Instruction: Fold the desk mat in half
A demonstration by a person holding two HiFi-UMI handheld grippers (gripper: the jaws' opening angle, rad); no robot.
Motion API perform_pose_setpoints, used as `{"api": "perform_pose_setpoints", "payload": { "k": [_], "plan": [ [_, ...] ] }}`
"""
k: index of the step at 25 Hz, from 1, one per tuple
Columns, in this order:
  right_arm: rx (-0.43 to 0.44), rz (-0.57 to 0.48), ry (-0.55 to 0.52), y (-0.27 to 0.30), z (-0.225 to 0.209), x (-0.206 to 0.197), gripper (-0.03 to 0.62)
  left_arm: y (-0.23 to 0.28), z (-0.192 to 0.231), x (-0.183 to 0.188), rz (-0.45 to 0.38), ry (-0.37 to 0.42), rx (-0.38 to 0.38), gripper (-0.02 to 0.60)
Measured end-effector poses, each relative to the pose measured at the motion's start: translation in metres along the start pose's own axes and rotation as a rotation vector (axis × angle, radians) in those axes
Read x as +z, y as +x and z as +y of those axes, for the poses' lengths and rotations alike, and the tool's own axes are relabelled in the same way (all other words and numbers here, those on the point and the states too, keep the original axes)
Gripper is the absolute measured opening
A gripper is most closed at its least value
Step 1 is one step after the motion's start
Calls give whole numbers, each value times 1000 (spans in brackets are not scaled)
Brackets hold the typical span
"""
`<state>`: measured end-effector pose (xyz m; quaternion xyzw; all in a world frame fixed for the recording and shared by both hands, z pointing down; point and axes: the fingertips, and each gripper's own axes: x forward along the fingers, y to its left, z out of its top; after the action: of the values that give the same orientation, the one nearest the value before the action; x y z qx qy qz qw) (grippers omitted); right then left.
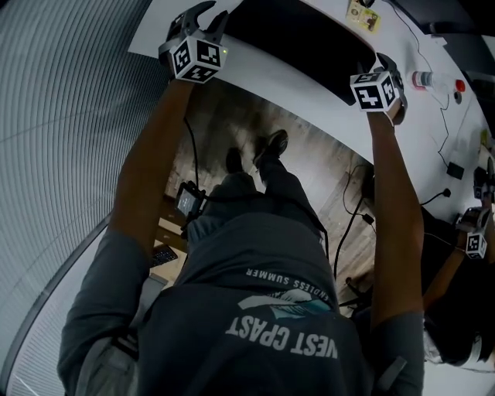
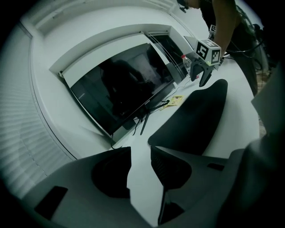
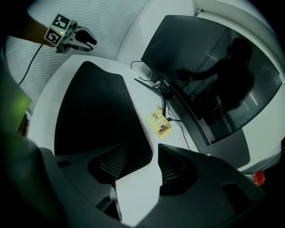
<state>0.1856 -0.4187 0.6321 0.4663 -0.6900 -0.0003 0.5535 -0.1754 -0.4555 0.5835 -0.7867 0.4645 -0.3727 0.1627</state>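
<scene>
Grey shirt [image 1: 255,309] with white letters fills the bottom of the head view, closest of all. Two bare arms reach out from it to the white table [image 1: 255,66]. Each hand holds a tool with a black-and-white cube on it.

Left tool [image 1: 203,19] is at the near edge of the table, close to the left end of the desk mat [image 1: 302,39]. Its own view shows its two jaws a little way apart, with only white table in the gap. It holds nothing. The mat lies ahead of it and off to the right.

Right tool [image 1: 387,66] is at the other end of the mat. Its jaws stand apart too, and white table shows between them. The near corner of the mat shows just past one jaw, but the jaws do not pinch it.

The mat is black with a thin red edge on one long side. It lies on the table in front of a big dark monitor [image 3: 200,71]. A small yellow card [image 3: 160,124] lies between the mat and the monitor. A bottle [image 1: 433,79] with a red cap is farther right. Below the table edge, two dark shoes [image 1: 267,147] stand on a wooden floor
</scene>
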Motion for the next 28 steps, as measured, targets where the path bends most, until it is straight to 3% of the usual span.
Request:
{"api": "perform_pose_setpoints", "payload": {
  "k": [7,15,19,24,28],
  "plan": [
    [-21,-86,64,-41,0,24,208,-43,15,2,-58,20,24,127],
    [-35,-253,141,-111,4,67,55,-106,34,-9,-86,18,57,61],
    [-28,-339,178,-155,11,91,34,-141,48,-17,-99,13,90,37],
    [-24,-438,232,-212,16,119,26,-177,74,-25,-116,-41,116,25],
    [-21,-518,264,-261,21,130,26,-215,85,-19,-139,-127,68,21]
  ]
}}
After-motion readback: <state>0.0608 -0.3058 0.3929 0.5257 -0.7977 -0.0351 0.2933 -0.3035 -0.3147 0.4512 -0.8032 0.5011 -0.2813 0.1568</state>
